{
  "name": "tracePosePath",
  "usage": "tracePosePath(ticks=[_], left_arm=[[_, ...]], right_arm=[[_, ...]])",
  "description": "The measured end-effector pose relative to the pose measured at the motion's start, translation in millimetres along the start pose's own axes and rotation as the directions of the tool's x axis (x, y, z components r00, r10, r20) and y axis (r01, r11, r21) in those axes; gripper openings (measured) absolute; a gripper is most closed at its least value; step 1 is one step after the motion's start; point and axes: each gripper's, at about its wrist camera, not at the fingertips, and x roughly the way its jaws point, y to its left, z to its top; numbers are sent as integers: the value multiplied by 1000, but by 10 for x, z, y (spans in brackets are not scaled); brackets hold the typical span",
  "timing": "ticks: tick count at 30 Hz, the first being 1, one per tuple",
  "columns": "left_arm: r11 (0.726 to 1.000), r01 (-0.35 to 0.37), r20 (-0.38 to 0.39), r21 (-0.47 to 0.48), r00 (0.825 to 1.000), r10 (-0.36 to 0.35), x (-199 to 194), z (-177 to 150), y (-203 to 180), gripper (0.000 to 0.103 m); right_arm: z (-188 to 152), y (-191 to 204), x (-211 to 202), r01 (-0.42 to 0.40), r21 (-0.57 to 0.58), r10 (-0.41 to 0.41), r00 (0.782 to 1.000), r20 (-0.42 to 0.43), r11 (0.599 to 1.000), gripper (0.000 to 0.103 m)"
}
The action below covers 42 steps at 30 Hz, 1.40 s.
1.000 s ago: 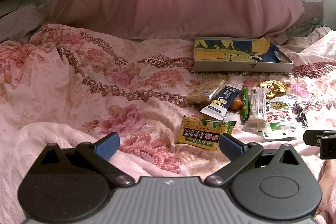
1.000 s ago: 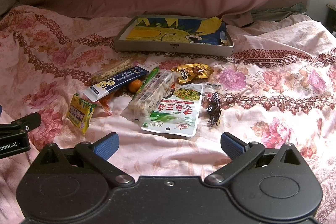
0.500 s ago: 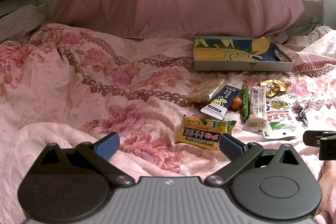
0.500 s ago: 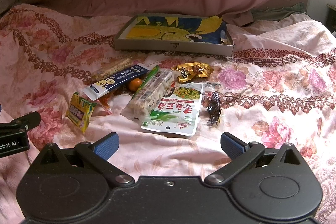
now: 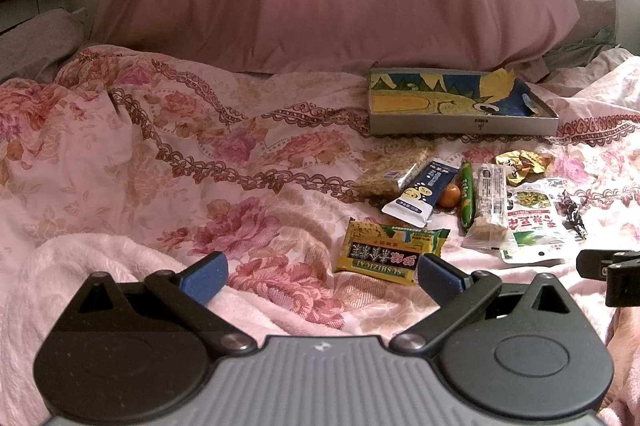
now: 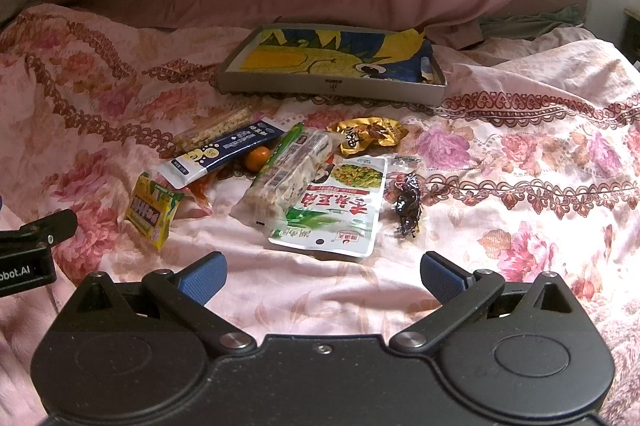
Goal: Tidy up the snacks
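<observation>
With both my left tool (image 5: 320, 272) and right tool (image 6: 320, 274) spread wide and empty, I'd pinch the light, crinkly yellow snack packet (image 5: 394, 252), nearest of the pile before the cardboard tray (image 5: 460, 124), across its stiffer sealed edge.

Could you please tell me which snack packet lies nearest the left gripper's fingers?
The yellow packet with a black label band, just ahead of the left gripper; the other snacks lie farther back.

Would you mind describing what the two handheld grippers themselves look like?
Each has two black linkage arms with silver pivot screws, round black housings and blue ribbed pads. The left gripper has a grey ribbed centre plate with a small white mark; the right gripper has a plain black plate with one screw. No hands or sleeves show.
</observation>
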Motion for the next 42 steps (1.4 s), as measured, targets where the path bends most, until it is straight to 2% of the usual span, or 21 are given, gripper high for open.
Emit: tracePosePath(ticks=[11, 15, 22, 30, 36, 38, 42], left_arm=[[998, 48, -47, 28, 998, -47, 80, 98, -33, 103], [997, 78, -63, 9, 995, -78, 134, 170, -29, 103], [994, 110, -41, 2, 993, -110, 187, 332, -75, 103], [988, 154, -29, 22, 988, -154, 276, 566, -71, 103], [982, 191, -59, 7, 980, -191, 401, 769, 45, 103], [980, 198, -63, -10, 978, -198, 444, 848, 114, 103], [980, 198, -69, -32, 977, -200, 549, 1014, 215, 103]], right_arm=[[68, -51, 61, -35, 55, 38, 998, -56, 998, 102], [109, -112, 47, -78, 101, 86, 993, -78, 992, 102], [254, -211, 25, -91, 171, 110, 988, -110, 981, 102], [604, -305, 29, -101, 185, 126, 983, -130, 977, 102], [967, -328, 3, -184, 225, 224, 960, -169, 957, 102], [1096, -279, -1, -180, 194, 214, 963, -165, 964, 102], [1298, -123, 9, -130, 70, 137, 983, -122, 989, 102]])
